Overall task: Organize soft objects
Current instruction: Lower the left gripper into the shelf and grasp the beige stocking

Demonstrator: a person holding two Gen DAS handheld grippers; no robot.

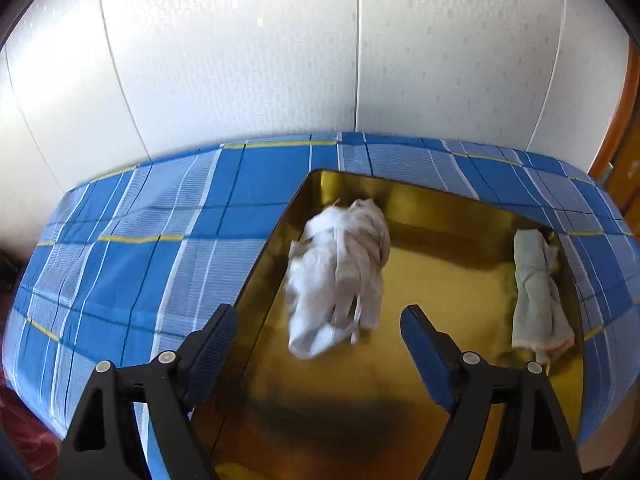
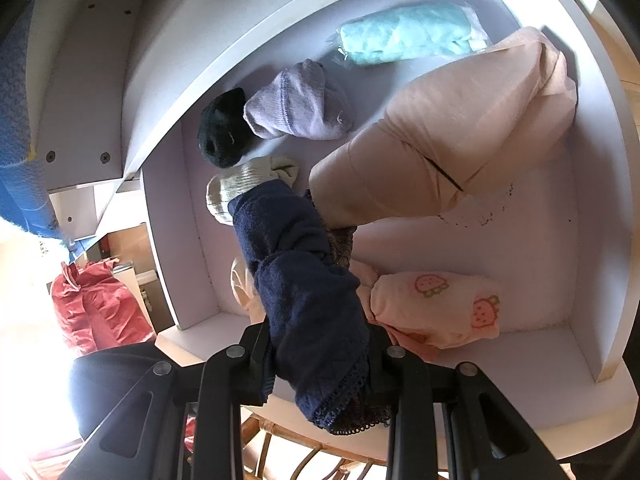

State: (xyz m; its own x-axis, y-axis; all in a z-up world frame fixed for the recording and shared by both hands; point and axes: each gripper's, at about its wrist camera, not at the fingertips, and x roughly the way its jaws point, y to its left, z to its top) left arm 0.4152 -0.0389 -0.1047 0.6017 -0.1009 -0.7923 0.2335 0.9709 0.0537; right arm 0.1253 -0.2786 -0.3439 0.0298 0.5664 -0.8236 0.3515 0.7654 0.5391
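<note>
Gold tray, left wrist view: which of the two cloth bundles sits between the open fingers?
The white bundle, mid-tray and blurred; the greyish cloth lies against the gold tray's right wall.

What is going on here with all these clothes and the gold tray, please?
A person is sorting soft things with a pair of tongs in each hand. The left tongs stand open above a gold tray on a blue checked cloth; a white bundle appears blurred just beyond them, and a pale folded cloth lies at the tray's right edge. The right tongs are shut on a navy garment over a white drawer of clothes.
</note>
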